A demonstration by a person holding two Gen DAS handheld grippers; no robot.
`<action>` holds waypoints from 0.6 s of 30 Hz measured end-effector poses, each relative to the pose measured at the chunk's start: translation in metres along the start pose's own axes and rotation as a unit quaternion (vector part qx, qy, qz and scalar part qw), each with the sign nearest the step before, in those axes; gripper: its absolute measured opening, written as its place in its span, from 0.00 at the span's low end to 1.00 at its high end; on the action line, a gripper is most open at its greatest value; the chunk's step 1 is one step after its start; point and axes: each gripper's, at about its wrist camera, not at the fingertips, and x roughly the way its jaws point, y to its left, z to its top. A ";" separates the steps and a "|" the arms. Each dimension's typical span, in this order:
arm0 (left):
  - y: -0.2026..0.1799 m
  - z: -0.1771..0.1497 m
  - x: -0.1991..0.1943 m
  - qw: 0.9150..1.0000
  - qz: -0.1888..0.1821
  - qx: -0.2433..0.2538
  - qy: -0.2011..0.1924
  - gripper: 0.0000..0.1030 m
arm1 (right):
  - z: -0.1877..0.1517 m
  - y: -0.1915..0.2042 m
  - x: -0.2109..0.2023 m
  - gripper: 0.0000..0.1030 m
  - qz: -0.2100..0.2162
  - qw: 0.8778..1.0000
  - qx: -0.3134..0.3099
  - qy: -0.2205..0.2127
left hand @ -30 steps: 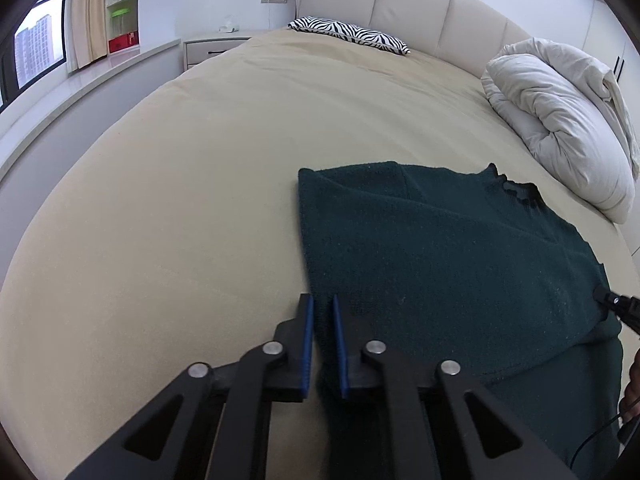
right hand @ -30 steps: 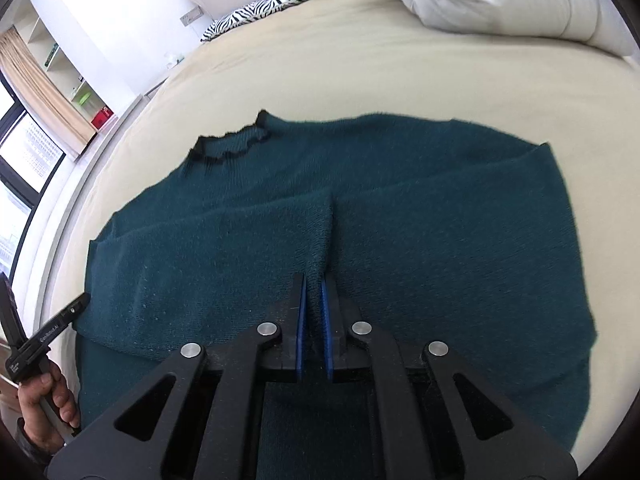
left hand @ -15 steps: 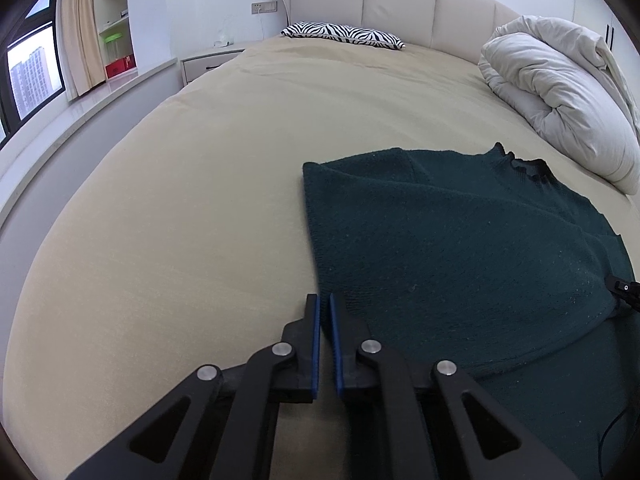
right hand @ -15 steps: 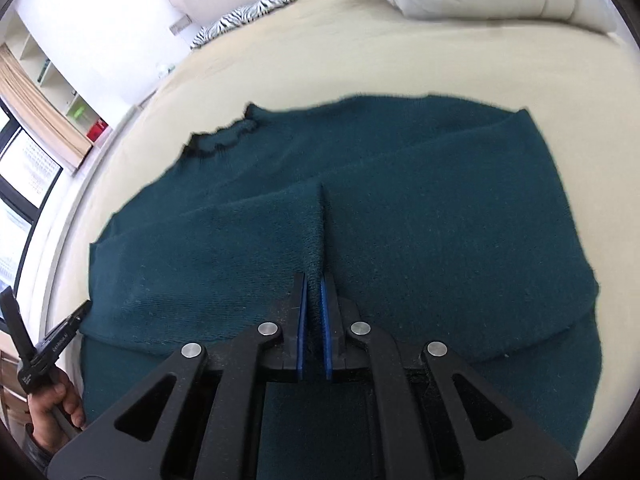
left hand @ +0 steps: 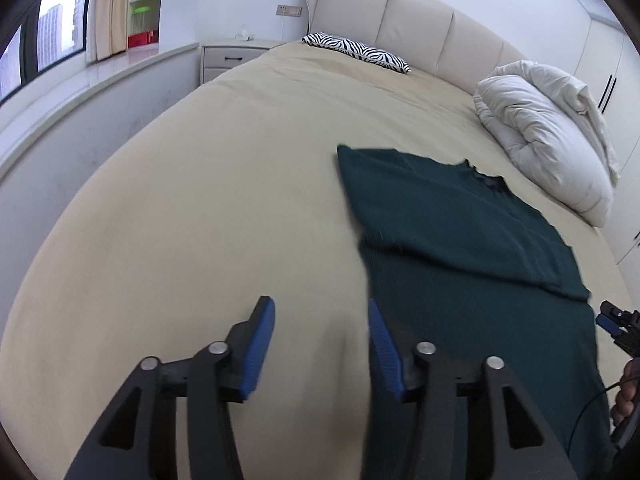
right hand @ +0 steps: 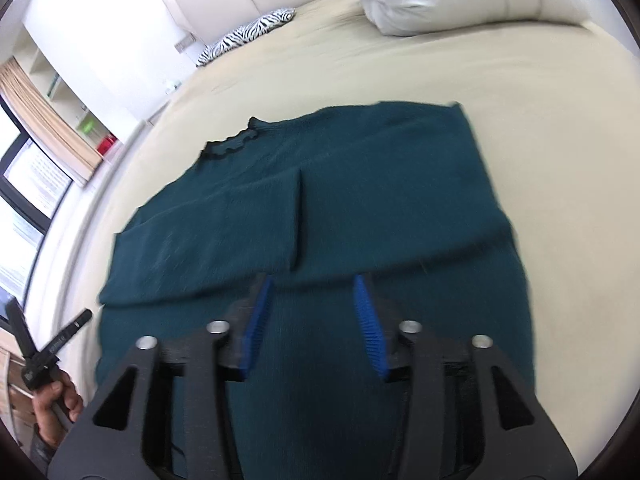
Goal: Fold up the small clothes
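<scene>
The green sweater [right hand: 360, 200] lay flat on the bed [left hand: 200, 200], with its collar [right hand: 234, 142] turned toward the headboard [left hand: 400, 12]. Both sleeves were already folded in over the chest, and their ends met at a seam line in the middle, so I judge that the next fold would bring the lower hem up.

The left gripper [left hand: 320, 344] was open and held nothing. It hovered over the bare sheet just beside the left edge of the sweater, its right finger close to that edge. The right gripper [right hand: 314, 320] was open too and empty, above the lower part of the sweater, below the folded sleeves. Probably both had let the cloth go so that the sleeves could rest flat.

A white duvet [left hand: 548, 136] and a striped pillow [left hand: 356, 50] lay well apart from the sweater, nearer to the headboard.
</scene>
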 end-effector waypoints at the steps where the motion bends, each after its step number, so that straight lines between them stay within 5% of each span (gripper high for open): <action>1: 0.004 -0.010 -0.007 1.000 -0.011 -0.006 0.007 0.57 | -0.008 -0.004 -0.012 0.53 0.001 1.000 0.001 -0.005; 9: 0.016 -0.096 -0.050 0.993 -0.079 -0.049 0.074 0.58 | -0.081 -0.045 -0.095 0.58 0.021 0.999 0.045 -0.004; 18: 0.024 -0.131 -0.078 0.975 -0.159 -0.088 0.129 0.57 | -0.132 -0.088 -0.154 0.58 0.036 0.996 0.087 0.009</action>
